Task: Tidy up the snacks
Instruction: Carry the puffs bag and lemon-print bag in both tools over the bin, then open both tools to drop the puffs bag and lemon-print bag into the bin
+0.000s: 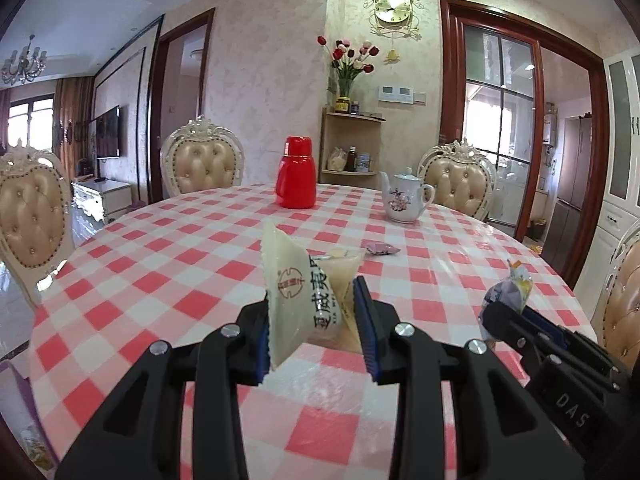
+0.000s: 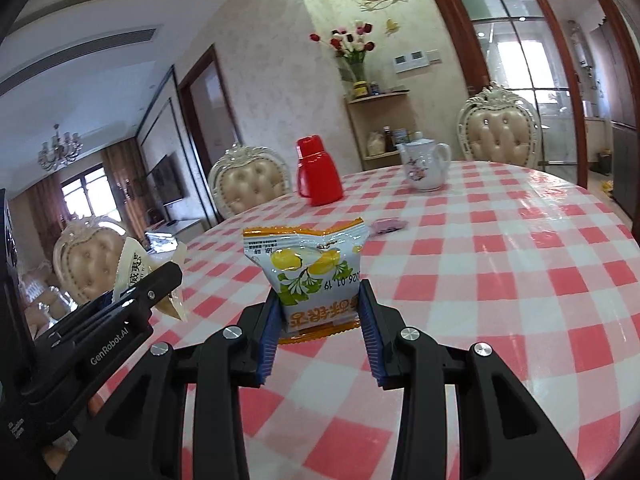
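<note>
My left gripper (image 1: 316,312) is shut on a cream snack packet (image 1: 298,292) with a red round logo, held up above the checked tablecloth (image 1: 160,280). My right gripper (image 2: 320,312) is shut on a white and orange snack packet (image 2: 314,272) printed with yellow fruit, held upside down. In the left wrist view the right gripper (image 1: 508,304) shows at the right with its packet (image 1: 514,284). The right wrist view has the left gripper (image 2: 160,280) at the left with the cream packet (image 2: 134,268). A small purple wrapped snack (image 1: 380,248) lies on the cloth farther back, also the purple snack (image 2: 388,225).
A red thermos (image 1: 297,174) and a white flowered teapot (image 1: 404,198) stand at the far side of the round table. Padded chairs (image 1: 202,164) ring it. A corner shelf (image 1: 352,148) with jars and a vase of flowers stands by the wall.
</note>
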`<state>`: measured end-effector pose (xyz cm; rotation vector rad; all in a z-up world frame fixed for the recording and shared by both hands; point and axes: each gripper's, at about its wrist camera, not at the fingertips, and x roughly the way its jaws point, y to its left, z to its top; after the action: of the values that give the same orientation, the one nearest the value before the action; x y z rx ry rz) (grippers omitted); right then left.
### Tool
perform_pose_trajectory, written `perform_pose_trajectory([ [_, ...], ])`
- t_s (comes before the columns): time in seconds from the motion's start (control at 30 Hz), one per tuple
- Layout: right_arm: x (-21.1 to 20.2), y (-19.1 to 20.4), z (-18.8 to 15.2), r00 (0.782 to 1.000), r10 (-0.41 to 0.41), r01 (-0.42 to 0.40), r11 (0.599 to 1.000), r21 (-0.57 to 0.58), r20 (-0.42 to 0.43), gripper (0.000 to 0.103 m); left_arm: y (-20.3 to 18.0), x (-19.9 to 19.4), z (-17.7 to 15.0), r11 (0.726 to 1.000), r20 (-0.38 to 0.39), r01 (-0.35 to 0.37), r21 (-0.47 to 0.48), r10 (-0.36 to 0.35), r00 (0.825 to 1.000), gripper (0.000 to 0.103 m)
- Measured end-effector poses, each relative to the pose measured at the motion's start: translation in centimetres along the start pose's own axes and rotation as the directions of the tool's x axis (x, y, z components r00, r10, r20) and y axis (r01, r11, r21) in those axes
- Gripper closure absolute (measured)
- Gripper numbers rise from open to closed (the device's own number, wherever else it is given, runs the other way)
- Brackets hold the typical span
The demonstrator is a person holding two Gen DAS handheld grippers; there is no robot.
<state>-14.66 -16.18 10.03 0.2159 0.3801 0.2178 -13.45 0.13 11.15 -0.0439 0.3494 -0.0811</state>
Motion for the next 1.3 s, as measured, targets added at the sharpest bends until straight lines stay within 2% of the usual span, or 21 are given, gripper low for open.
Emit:
perform_pose_trajectory([
  [0.3,-1.8,5.0,-1.2,0.991,0.123,-0.127,0.989,-0.073,-0.053,0.066,2.5,-3.6,-1.0,0.999,-0.025,-0.046,0.029,0.047,0.999,0.067],
  [0.6,-1.9,10.8,-3.7,0.956,0.247,-0.270,0.952,-0.144,-0.158,0.066,7.8,-7.2,-2.7,0.987,-0.055,-0.155,0.038,0.157,0.986,0.067],
  [0.8,-1.3,14.0,-5.3,0.919,0.313,-0.356,0.921,-0.162,-0.240,0.066,11.5,-8.9,-3.7,0.975,-0.083,-0.221,0.029,0.222,0.971,0.067],
  [0.93,-0.9,17.1,-6.7,0.877,0.362,-0.433,0.881,-0.192,-0.316,0.066,13.8,-9.8,-4.4,0.967,-0.114,-0.255,0.029,0.256,0.960,0.067],
  [1.0,-0.9,18.7,-7.4,0.859,0.376,-0.464,0.858,-0.221,-0.347,0.066,15.3,-10.5,-5.0,0.959,-0.131,-0.280,0.037,0.283,0.950,0.067],
  [1.07,-0.9,20.4,-8.2,0.832,0.400,-0.508,0.827,-0.240,-0.383,0.066,17.0,-11.3,-5.6,0.948,-0.148,-0.314,0.046,0.317,0.937,0.067],
  [1.3,-0.9,24.2,-10.2,0.783,0.423,-0.576,0.769,-0.277,-0.456,0.066,22.4,-13.6,-6.9,0.918,-0.192,-0.396,0.024,0.393,0.899,0.067],
])
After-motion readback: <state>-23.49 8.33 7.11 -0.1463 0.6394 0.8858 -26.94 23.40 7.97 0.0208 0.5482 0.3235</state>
